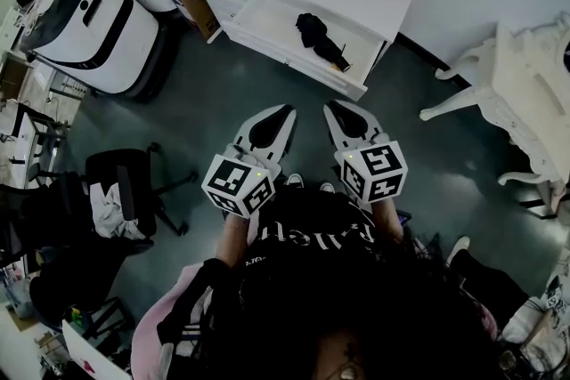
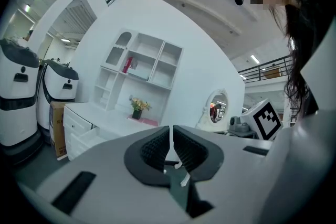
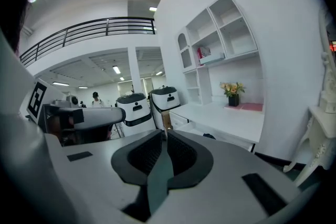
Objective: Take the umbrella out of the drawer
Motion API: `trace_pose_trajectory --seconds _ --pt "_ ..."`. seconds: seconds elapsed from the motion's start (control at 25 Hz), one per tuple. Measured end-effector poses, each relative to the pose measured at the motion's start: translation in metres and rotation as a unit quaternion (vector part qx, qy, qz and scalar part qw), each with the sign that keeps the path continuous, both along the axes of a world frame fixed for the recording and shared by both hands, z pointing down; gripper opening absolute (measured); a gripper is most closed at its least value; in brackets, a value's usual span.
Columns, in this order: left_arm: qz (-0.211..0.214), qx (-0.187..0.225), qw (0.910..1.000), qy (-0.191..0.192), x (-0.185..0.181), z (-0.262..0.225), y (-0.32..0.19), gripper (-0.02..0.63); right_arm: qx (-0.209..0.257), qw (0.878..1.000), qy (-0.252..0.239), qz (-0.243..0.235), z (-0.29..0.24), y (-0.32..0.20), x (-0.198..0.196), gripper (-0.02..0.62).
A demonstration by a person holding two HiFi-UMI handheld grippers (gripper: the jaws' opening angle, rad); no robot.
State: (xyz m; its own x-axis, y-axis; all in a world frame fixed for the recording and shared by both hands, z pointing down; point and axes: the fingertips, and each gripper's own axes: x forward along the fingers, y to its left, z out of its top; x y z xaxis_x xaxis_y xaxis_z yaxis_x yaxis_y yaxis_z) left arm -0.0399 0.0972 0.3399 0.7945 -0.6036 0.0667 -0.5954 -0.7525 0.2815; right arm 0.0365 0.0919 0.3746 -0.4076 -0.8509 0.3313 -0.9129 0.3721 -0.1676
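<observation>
Jaws of both the left gripper and the right gripper are pressed together with nothing between them, and both grippers are held in front of the person, well short of the open drawer. Inside that drawer, towards its right end, lies the folded black umbrella, untouched, so the task looks to be at the approach step. Next, I judge, one gripper must go forward and down over the drawer, spread its jaws, and close them around the umbrella before lifting it clear.
</observation>
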Motion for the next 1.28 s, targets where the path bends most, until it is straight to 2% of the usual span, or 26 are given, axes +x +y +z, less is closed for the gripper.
trace_pose_trajectory --seconds 0.32,0.6,0.92,1.28 --pt "0.009 -0.002 1.0 -0.001 -0.031 0.006 -0.016 0.031 -0.005 1.0 0.004 0.005 0.007 -0.012 -0.031 0.064" --pt "0.013 -0.02 0.9997 0.002 -0.046 0.02 -0.022 0.031 -0.025 0.999 0.006 0.02 0.019 -0.011 -0.039 0.064" --pt "0.025 -0.033 0.9991 0.007 -0.034 0.029 -0.032 0.031 -0.044 0.998 0.006 0.035 0.032 -0.023 -0.023 0.064" --pt "0.006 -0.039 0.9992 -0.008 -0.019 0.037 -0.094 0.031 -0.051 0.998 -0.013 0.03 0.044 -0.09 0.002 0.064"
